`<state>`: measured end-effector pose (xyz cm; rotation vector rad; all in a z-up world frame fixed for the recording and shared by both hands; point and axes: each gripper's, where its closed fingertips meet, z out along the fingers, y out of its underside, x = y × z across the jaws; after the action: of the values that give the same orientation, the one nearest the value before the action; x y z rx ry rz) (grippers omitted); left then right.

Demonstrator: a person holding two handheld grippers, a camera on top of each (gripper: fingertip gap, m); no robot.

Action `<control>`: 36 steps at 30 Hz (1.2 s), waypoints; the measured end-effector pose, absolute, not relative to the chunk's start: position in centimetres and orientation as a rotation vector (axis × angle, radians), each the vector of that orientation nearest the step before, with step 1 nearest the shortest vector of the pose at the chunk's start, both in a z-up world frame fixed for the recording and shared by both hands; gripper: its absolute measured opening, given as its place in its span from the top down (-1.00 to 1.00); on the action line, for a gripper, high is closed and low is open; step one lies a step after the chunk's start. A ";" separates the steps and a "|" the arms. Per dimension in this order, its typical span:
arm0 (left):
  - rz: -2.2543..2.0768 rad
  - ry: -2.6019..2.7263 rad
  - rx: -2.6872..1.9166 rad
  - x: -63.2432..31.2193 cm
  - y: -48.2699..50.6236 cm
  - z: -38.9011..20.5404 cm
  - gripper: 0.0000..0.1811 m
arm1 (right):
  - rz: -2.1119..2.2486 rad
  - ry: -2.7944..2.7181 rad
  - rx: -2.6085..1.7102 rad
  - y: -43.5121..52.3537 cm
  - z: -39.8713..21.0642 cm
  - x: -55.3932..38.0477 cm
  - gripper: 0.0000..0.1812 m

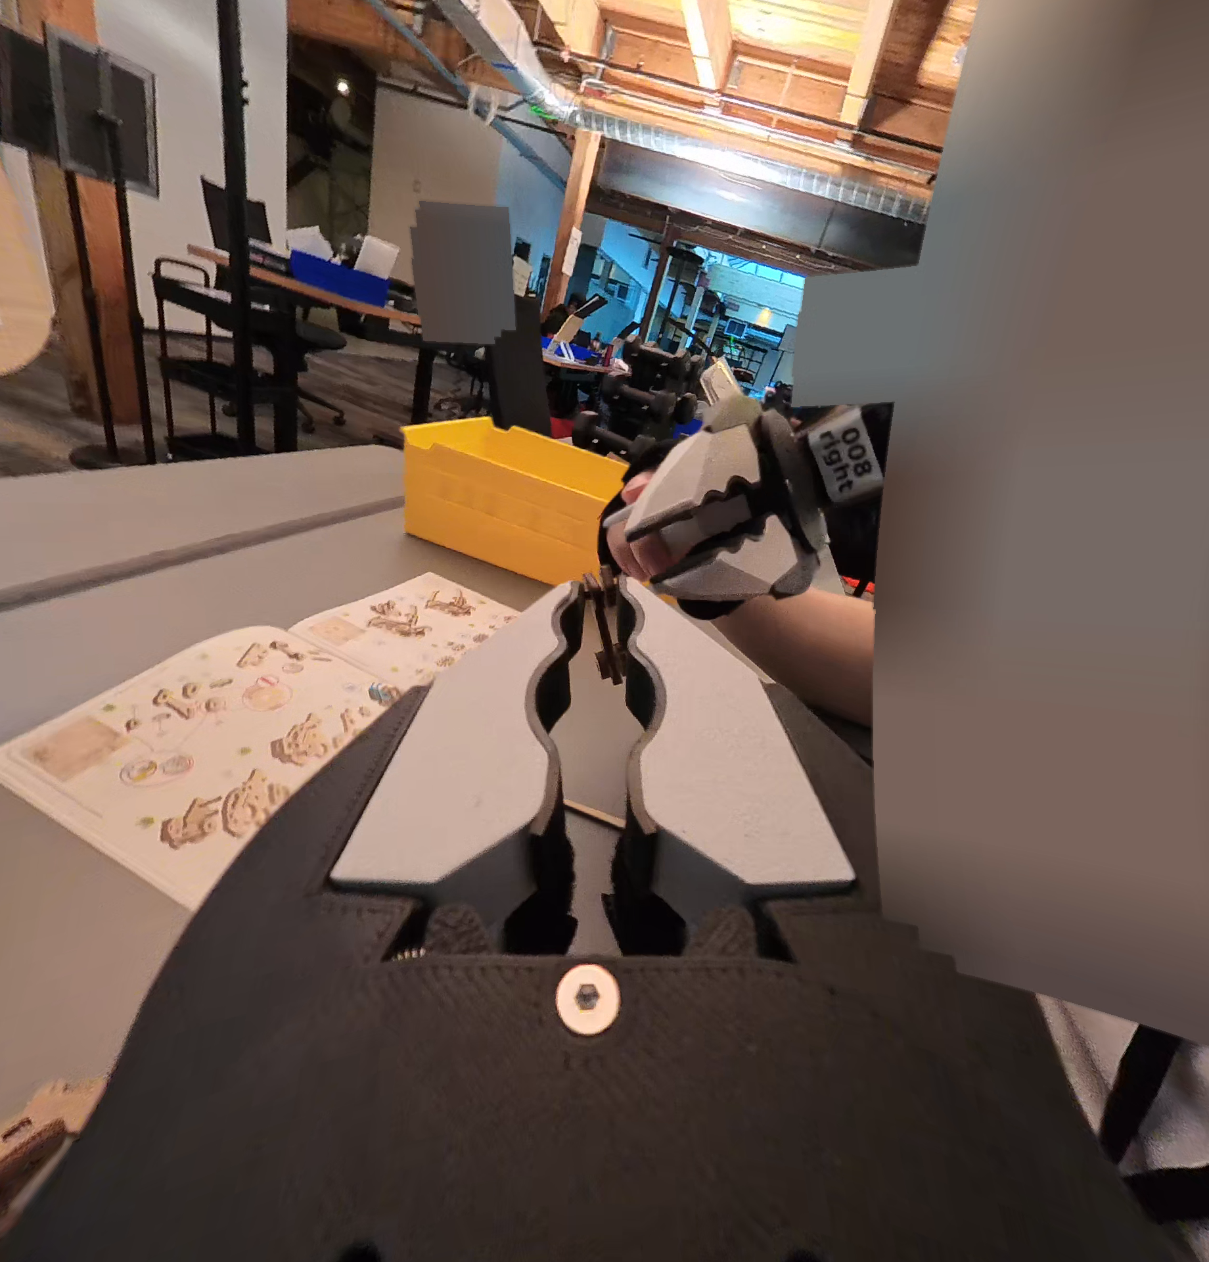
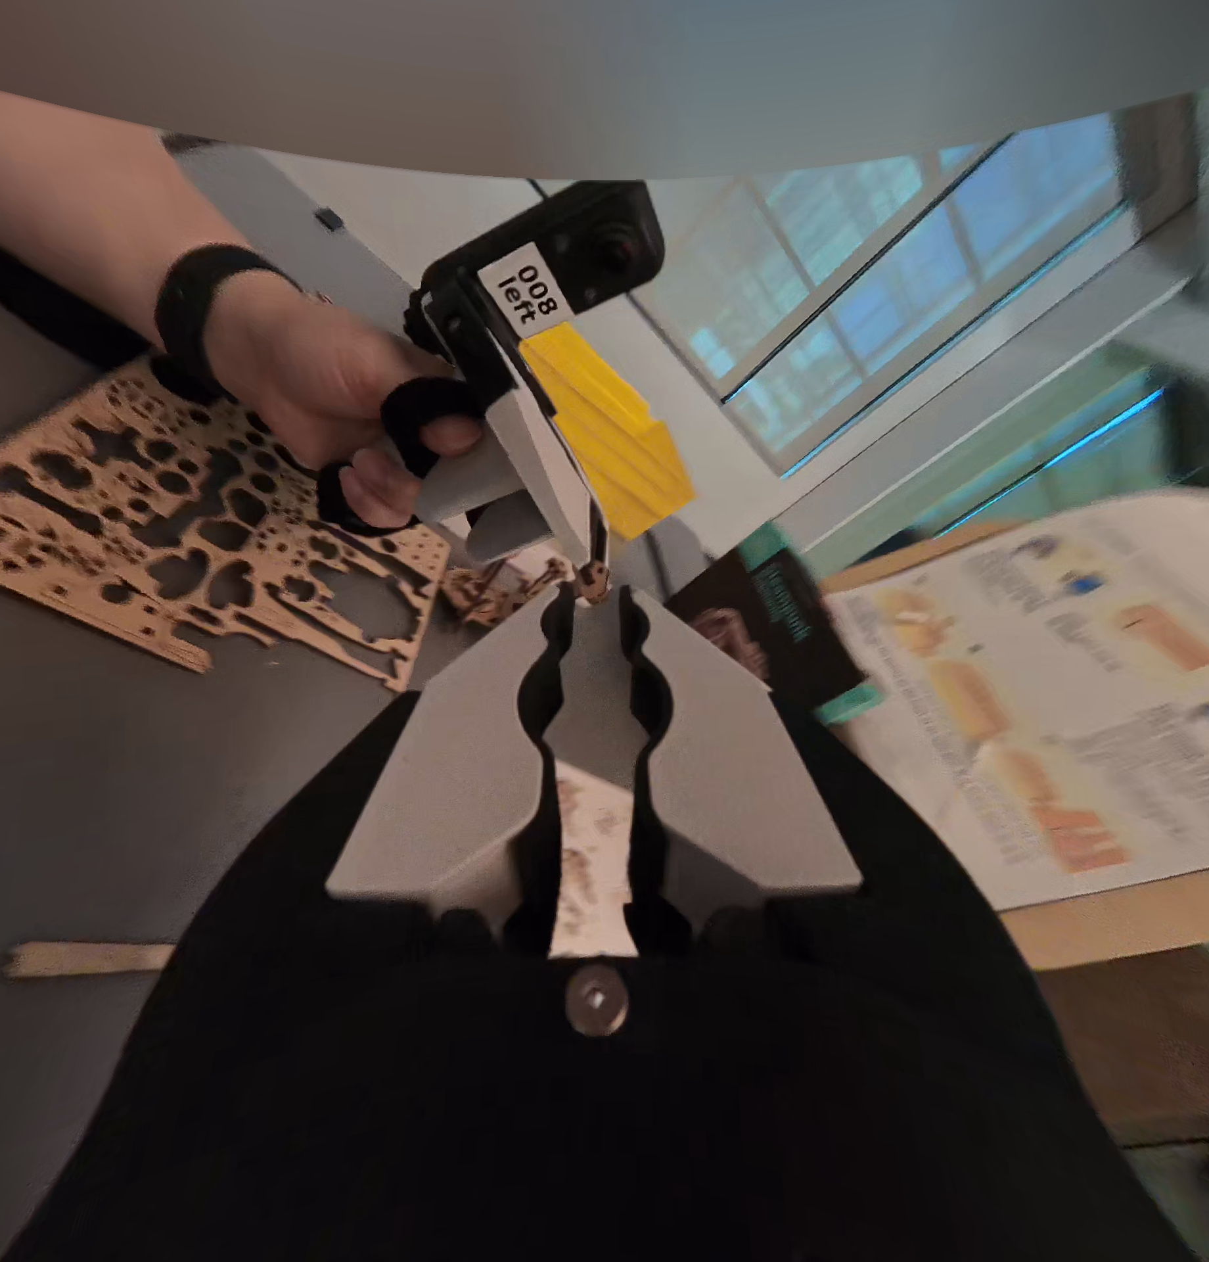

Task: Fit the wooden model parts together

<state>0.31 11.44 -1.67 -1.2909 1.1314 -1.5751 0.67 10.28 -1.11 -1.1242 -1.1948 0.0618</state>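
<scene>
Left wrist view: your left gripper (image 1: 596,601) pinches a small wooden part (image 1: 605,632) at its very tips, held up above the grey table (image 1: 144,539). The part is thin laser-cut ply, so judge it light, stiff and easy to snap at its tabs; grip the flat faces near the joint, not the thin ends. Your right gripper (image 1: 622,529) sits just beyond it, tips close to the part's top; whether they grip anything cannot be told from here. An open instruction booklet (image 1: 260,717) lies on the table to the left, a yellow bin (image 1: 506,505) behind it. Neither blocks the parts.

Right wrist view: the right gripper (image 2: 595,597) has its tips slightly apart around a small wooden piece (image 2: 593,580); real contact is not clear, cannot tell if it clamps. The left gripper (image 2: 598,546) comes down from above, pressed on a thin dark piece that meets that same spot. Below left lies the punched-out wooden sheet (image 2: 178,533), with a cluster of loose wooden bits (image 2: 479,594) just beside its corner. A dark box (image 2: 765,635) and a printed sheet (image 2: 1039,696) lie on the right. The two grippers crowd each other at the joint, so that is your main obstruction; push gently and straight.
</scene>
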 end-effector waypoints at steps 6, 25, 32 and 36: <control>-1.594 1.125 -1.412 0.8 11.9 -3.2 0.93 | 0.527 -1.039 -1.473 12.5 -4.6 1.1 0.81; -1.522 1.155 -1.559 1.2 12.7 -5.7 0.93 | 1.073 -0.942 -1.618 12.5 -8.7 3.3 0.71; -1.493 1.165 -1.581 1.3 12.8 -6.2 0.93 | 1.104 -0.919 -1.569 12.8 -9.0 4.0 0.72; -1.505 1.173 -1.598 1.4 12.7 -6.5 0.93 | 1.280 -0.952 -1.572 11.1 -8.9 3.5 0.77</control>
<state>1.42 12.68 -6.53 -1.5983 1.1734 -1.5054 3.49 11.09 -8.86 -1.5725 -0.9516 1.2798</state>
